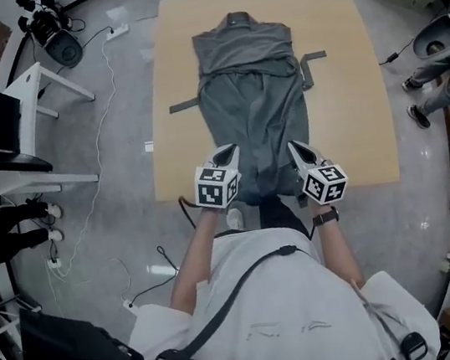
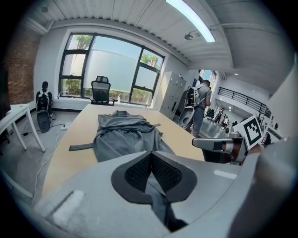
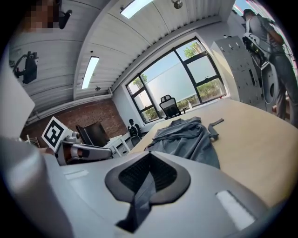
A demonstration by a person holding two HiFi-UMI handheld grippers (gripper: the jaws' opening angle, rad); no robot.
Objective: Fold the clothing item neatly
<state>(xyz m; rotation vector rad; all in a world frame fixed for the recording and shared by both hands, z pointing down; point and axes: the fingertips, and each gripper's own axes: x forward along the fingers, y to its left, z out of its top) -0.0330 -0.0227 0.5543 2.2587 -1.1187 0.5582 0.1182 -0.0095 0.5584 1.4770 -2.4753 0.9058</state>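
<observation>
The robe (image 1: 251,103) lies flat along the table (image 1: 350,113). Its collar (image 1: 235,21) is at the far end and its hem (image 1: 270,183) is at the near edge, right in front of you.

Your left gripper (image 1: 228,154) is squeezed tight on the hem. In the left gripper view a bit of gray cloth is pinched between the pads and hangs down below them. Your right gripper (image 1: 296,150) is the same: closed all the way, with a strip of the gray cloth caught between its pads. The two grippers sit side by side at the near edge, one on each side of the hem.

I think you are at the start of a fold: you have the hem in both grippers and the robe is not folded over yet.

The next move, I think, is to lift the hem and take it toward the collar, so the robe folds in half. Keep both grippers squeezed. Keep them at the same height and the same way apart, so the cloth stays smooth and the edge lands straight.

Watch the belt (image 1: 187,103). Its ends stick out on both sides of the robe, and they may need tucking in.

I see no box, bag or basket on the table, so there is nothing to tell about those.
</observation>
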